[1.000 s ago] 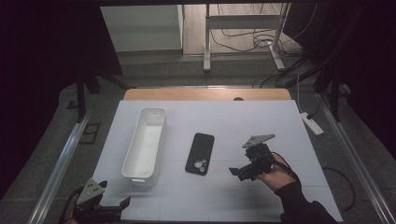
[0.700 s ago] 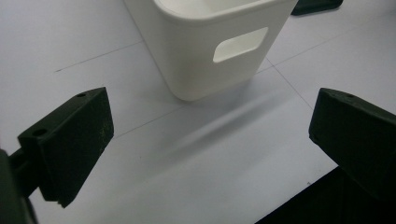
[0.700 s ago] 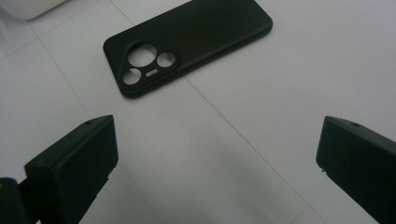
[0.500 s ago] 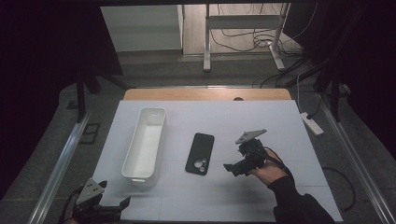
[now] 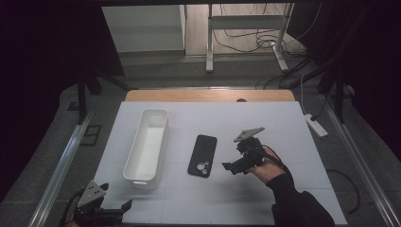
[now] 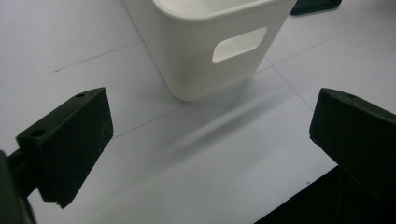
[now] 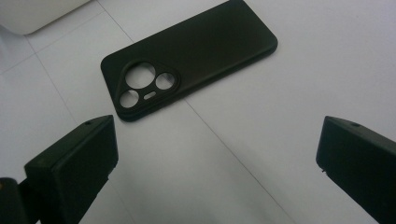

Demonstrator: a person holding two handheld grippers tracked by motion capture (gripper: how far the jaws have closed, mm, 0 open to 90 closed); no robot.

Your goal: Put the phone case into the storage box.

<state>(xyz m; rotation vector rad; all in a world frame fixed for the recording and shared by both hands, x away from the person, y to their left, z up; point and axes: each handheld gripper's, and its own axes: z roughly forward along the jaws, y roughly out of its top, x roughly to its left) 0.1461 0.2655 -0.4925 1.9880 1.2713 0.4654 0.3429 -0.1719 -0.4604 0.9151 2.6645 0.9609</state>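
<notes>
A black phone case [image 5: 203,155] lies flat on the white table, back up, its camera cutouts [image 7: 142,86] toward the near end. My right gripper [image 5: 231,168] hovers just right of it, open, jaws pointing at the case [image 7: 187,56] with nothing between them. A long white bin [image 5: 147,144] stands left of the case, seemingly empty. At the table's near left corner my left gripper [image 5: 124,209] is open and faces the bin's near end [image 6: 210,51] with its handle slot [image 6: 239,44].
The white table [image 5: 283,127] ends in a wooden strip [image 5: 208,95] at the far side. A white power strip [image 5: 316,125] lies off the right edge. Metal rails run along both sides, with cables and table legs on the floor beyond.
My right gripper has moved left and closer to the phone case. The left gripper, bin and case have stayed put.
</notes>
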